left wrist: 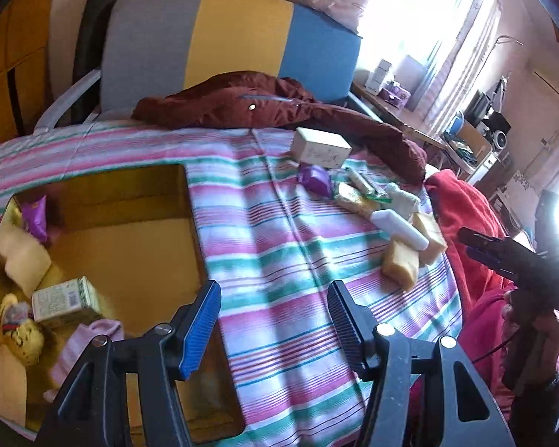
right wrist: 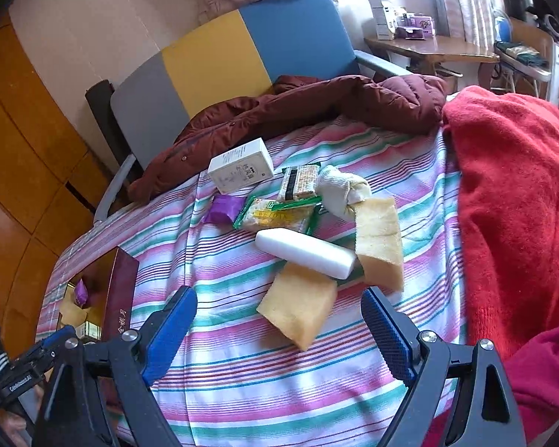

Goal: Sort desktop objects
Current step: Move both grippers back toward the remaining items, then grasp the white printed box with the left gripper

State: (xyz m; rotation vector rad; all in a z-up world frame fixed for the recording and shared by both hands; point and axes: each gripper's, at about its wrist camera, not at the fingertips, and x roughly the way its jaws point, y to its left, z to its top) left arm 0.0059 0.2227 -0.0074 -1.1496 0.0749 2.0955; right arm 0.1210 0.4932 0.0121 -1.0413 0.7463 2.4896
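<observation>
A pile of loose items lies on the striped cloth: a white bottle, two yellow sponges, snack packets, a purple packet, a rolled white sock and a white box. My right gripper is open and empty, just in front of the nearest sponge. My left gripper is open and empty, over the right edge of the open cardboard box, which holds a green carton, a purple packet and soft items.
A maroon jacket lies at the back in front of a grey, yellow and blue chair. A red blanket rises on the right. The right gripper shows at the right in the left wrist view.
</observation>
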